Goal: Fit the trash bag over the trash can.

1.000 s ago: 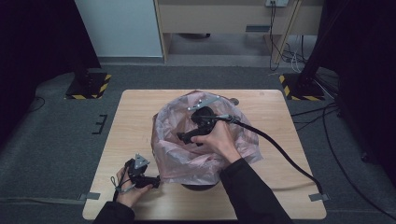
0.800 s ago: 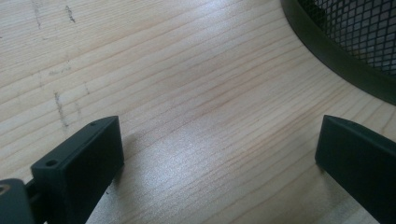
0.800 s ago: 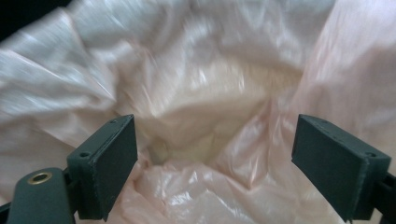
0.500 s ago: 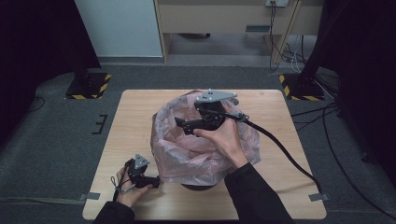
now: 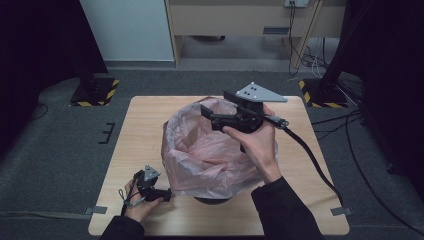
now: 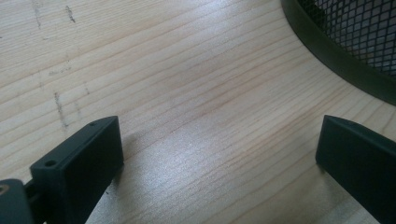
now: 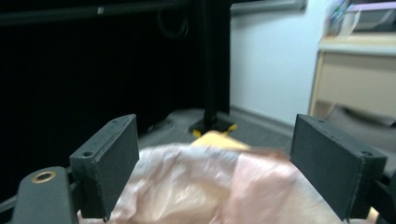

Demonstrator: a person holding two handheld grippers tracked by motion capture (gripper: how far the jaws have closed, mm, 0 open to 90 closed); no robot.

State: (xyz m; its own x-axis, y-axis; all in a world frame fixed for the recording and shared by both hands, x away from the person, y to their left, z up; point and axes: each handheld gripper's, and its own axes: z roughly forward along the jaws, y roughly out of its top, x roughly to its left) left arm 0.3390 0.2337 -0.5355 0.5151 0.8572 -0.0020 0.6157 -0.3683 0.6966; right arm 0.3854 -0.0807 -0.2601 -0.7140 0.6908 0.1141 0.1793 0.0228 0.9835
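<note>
So the pink bag (image 5: pixel 210 155) is thin, see-through, all crinkly, draped over a black mesh bin (image 6: pixel 359 37) mid-table (image 5: pixel 145 130). Right hand-held gripper (image 5: pixel 212 112) hovers above its far rim, jaws wide apart, holding nothing. Left hand-held gripper (image 5: pixel 167 194) rests on the table by the bin's base, also spread and empty.

A light wooden tabletop (image 5: pixel 150 130) carries a black mesh bin (image 6: pixel 355 42) lined with a pink bag (image 5: pixel 210 155), standing near its middle.
</note>
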